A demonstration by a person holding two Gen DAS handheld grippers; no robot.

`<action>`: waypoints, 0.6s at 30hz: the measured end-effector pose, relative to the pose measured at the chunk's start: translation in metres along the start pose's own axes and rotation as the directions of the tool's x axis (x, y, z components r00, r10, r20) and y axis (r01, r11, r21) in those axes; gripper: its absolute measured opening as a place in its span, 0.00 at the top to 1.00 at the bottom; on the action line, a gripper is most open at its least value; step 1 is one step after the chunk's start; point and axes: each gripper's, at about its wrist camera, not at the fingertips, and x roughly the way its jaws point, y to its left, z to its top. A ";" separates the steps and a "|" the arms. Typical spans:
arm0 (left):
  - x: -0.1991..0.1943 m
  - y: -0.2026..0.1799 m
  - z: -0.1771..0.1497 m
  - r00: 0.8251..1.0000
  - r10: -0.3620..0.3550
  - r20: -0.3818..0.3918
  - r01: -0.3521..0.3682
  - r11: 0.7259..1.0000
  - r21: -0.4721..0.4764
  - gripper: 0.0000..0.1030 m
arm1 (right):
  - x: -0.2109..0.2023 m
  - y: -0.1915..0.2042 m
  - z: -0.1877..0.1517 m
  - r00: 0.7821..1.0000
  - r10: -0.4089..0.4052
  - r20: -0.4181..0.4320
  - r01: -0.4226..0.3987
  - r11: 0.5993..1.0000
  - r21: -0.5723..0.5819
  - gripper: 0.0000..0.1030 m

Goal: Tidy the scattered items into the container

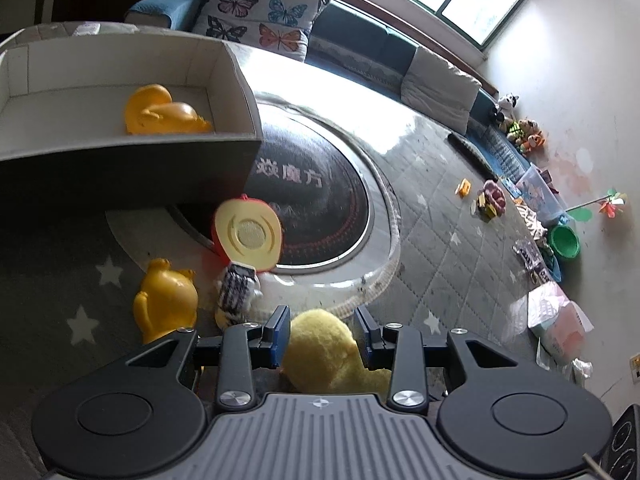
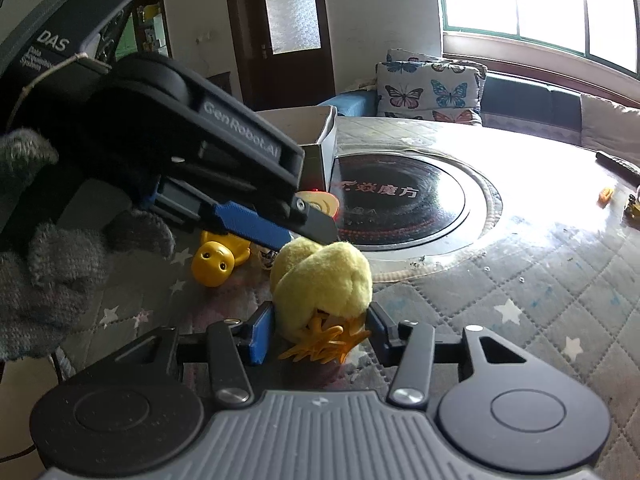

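Observation:
A yellow plush chick (image 1: 324,348) lies on the quilted table cover. My left gripper (image 1: 322,334) is open with the chick between its fingers. In the right wrist view the chick (image 2: 322,280), orange feet toward me, also sits between the fingers of my open right gripper (image 2: 318,330); the left gripper (image 2: 280,216) reaches in over it from the upper left. The open cardboard box (image 1: 132,144) stands at the left with one yellow plastic duck (image 1: 164,112) inside. A second yellow duck (image 1: 168,300), a red-and-yellow half apple toy (image 1: 248,232) and a small black-and-white item (image 1: 238,288) lie by the box.
A round black induction plate (image 1: 316,200) is set into the table beside the box. More small toys (image 1: 490,196) lie at the far right edge. A butterfly pillow (image 1: 260,8) and a sofa lie behind the table.

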 end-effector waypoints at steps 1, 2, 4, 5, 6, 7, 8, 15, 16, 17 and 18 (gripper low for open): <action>0.001 0.000 -0.001 1.000 0.004 -0.002 -0.004 1.000 -0.001 0.63 | -0.001 0.000 0.000 1.000 0.000 0.000 0.000 1.000 0.001 0.52; 0.002 0.000 -0.001 1.000 0.006 -0.004 -0.006 1.000 -0.002 0.63 | -0.001 0.000 0.000 1.000 -0.001 0.000 0.001 1.000 0.000 0.52; 0.003 0.001 -0.002 1.000 0.004 -0.005 -0.004 1.000 -0.007 0.63 | -0.001 -0.001 0.000 1.000 -0.003 0.001 0.003 1.000 -0.002 0.50; 0.003 0.002 -0.002 1.000 0.003 -0.006 -0.003 1.000 -0.008 0.63 | -0.001 -0.001 0.000 1.000 -0.004 0.002 0.004 1.000 -0.002 0.49; 0.004 0.002 -0.002 1.000 0.004 -0.009 -0.004 1.000 -0.009 0.63 | -0.002 -0.001 -0.001 1.000 -0.007 0.005 0.007 1.000 -0.001 0.47; 0.004 0.002 -0.002 1.000 0.004 -0.011 -0.004 1.000 -0.009 0.63 | -0.002 -0.002 -0.001 1.000 -0.008 0.006 0.008 1.000 0.001 0.47; 0.005 0.002 -0.003 1.000 0.003 -0.013 -0.003 1.000 -0.010 0.63 | -0.003 -0.003 -0.001 1.000 -0.008 0.007 0.008 1.000 0.001 0.47; 0.008 0.001 -0.002 1.000 0.008 -0.016 -0.008 1.000 -0.007 0.63 | -0.002 -0.004 -0.002 1.000 -0.009 0.006 0.009 1.000 0.007 0.47; 0.008 0.001 -0.002 1.000 0.009 -0.016 -0.009 1.000 -0.007 0.63 | -0.002 -0.005 -0.002 1.000 -0.009 0.006 0.009 1.000 0.008 0.47; 0.009 0.001 -0.002 1.000 0.009 -0.017 -0.010 1.000 -0.007 0.63 | -0.002 -0.005 -0.003 1.000 -0.009 0.006 0.009 1.000 0.008 0.47; 0.009 0.001 -0.002 1.000 0.010 -0.017 -0.010 1.000 -0.007 0.63 | -0.002 -0.005 -0.003 1.000 -0.009 0.006 0.009 1.000 0.009 0.47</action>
